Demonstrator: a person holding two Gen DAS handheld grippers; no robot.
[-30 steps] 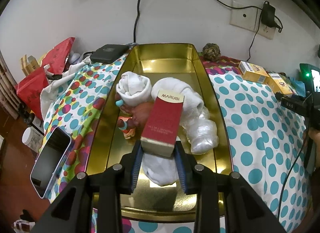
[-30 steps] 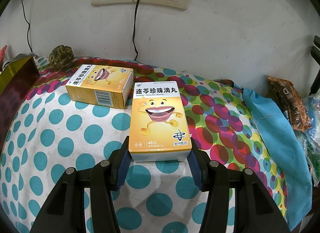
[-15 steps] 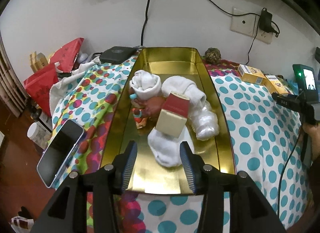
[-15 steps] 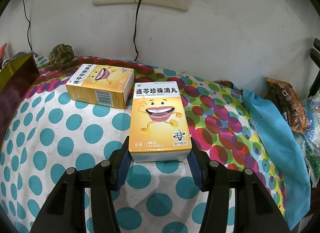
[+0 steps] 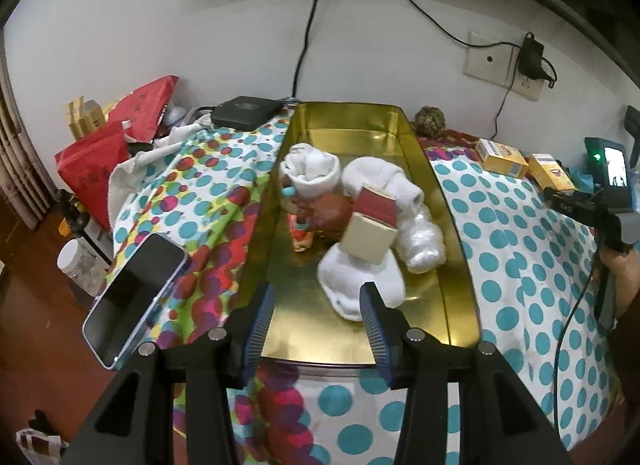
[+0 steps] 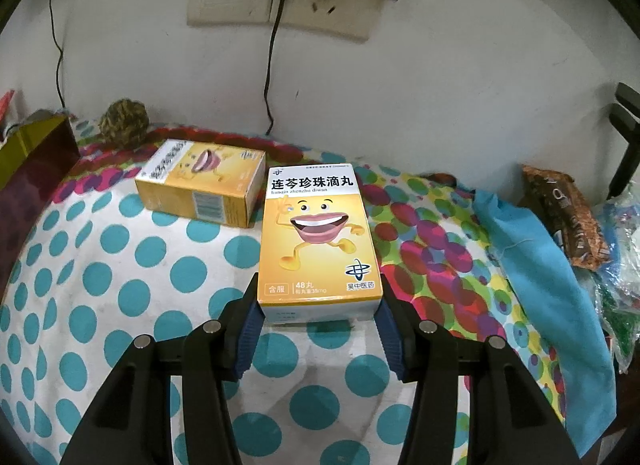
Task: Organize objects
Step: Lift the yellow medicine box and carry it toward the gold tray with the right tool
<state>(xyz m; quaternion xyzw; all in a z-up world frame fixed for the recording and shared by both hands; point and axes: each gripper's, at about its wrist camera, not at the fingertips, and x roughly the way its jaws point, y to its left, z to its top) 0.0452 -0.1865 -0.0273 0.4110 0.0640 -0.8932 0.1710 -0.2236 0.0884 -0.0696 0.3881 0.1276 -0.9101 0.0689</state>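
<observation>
Left wrist view gives us the broadest look: a worktop under a polka-dot cloth [image 5: 520,249] runs up to a white wall [image 5: 240,37], and its left edge drops away to the floor just past a phone [image 5: 132,297] that lies close to that edge. To the right of the gold tray [image 5: 456,293] we have a wide stretch of bare cloth, while the left strip between tray and edge is narrow. Our left gripper [image 5: 318,325] hangs over the tray's near end with its jaws parted and nothing between them; they have just been opening. The tray holds a heap: white socks [image 5: 360,285], a rolled white sock [image 5: 310,169], a brown toy [image 5: 328,213], and a red-and-cream box [image 5: 370,229] that leans tilted on top of the socks, apart from our jaws. From the right wrist view we see open cloth to the left of our right gripper [image 6: 318,317] and a blue cloth [image 6: 536,265] bunched at the right, near snack packets at the worktop's far right edge. Our right jaws are closed narrowly on the near end of a yellow medicine box [image 6: 318,241], which lies flat with its face up. A second yellow box [image 6: 204,181] lies just beside it to the left, nearer the wall, and we cannot tell whether the two touch.
</observation>
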